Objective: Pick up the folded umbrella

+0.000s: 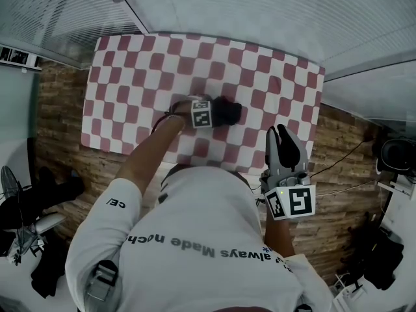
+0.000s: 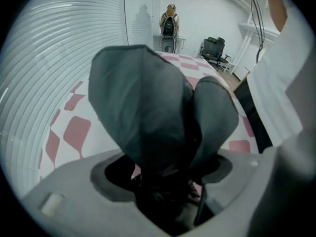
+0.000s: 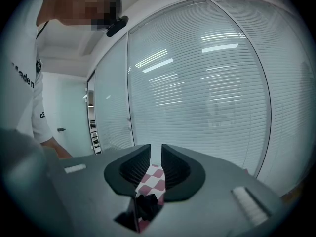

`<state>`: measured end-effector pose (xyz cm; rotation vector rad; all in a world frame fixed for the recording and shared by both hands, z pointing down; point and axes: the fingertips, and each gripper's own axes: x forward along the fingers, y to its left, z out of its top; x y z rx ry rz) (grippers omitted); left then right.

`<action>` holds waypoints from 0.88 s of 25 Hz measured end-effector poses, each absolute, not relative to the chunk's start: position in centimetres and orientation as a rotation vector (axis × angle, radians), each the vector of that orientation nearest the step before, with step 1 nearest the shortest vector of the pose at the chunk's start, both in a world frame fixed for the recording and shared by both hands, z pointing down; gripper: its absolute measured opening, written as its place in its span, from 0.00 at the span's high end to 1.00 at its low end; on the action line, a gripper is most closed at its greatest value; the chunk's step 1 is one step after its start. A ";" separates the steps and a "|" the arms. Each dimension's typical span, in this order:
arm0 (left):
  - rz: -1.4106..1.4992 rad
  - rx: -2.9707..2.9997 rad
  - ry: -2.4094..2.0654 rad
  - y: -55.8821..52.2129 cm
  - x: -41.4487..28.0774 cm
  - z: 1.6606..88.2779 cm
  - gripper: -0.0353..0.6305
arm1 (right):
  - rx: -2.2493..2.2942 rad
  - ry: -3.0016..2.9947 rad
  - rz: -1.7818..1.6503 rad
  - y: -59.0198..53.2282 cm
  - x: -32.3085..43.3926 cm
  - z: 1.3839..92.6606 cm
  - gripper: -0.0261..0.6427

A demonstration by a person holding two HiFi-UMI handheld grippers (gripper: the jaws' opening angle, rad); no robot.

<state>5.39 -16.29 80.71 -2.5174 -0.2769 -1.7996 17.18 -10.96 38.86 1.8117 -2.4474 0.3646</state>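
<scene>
The folded umbrella (image 1: 229, 112), black and compact, lies near the middle of the table's red-and-white checked cloth (image 1: 130, 77). My left gripper (image 1: 211, 114) points steeply down onto it, and its marker cube hides the fingertips in the head view. In the left gripper view the umbrella (image 2: 163, 201) fills the space between the two dark fingers (image 2: 138, 107), which stand against its sides. My right gripper (image 1: 278, 132) hovers off the table's near right edge, away from the umbrella. Its jaws (image 3: 155, 149) are almost together, with only a thin slit and nothing in it.
Glass walls with blinds run behind and to the right of the table. On the wooden floor are cables (image 1: 338, 174) and dark bags (image 1: 380, 259) to the right, and a fan (image 1: 10, 184) to the left. Office chairs (image 2: 213, 46) stand beyond the table's far end.
</scene>
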 end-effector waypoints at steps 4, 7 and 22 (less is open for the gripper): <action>-1.776 -2.478 -0.298 -15.2 5.5 80.3 0.54 | 1.815 -2.453 0.361 -10.9 17.0 38.8 0.86; -1.762 -2.473 -0.255 -14.8 5.4 80.3 0.56 | 1.817 -2.458 0.360 -10.9 17.0 38.7 0.86; -1.406 -2.815 0.386 -19.3 5.8 70.8 0.57 | 1.792 -2.478 0.341 -10.9 16.7 38.6 0.86</action>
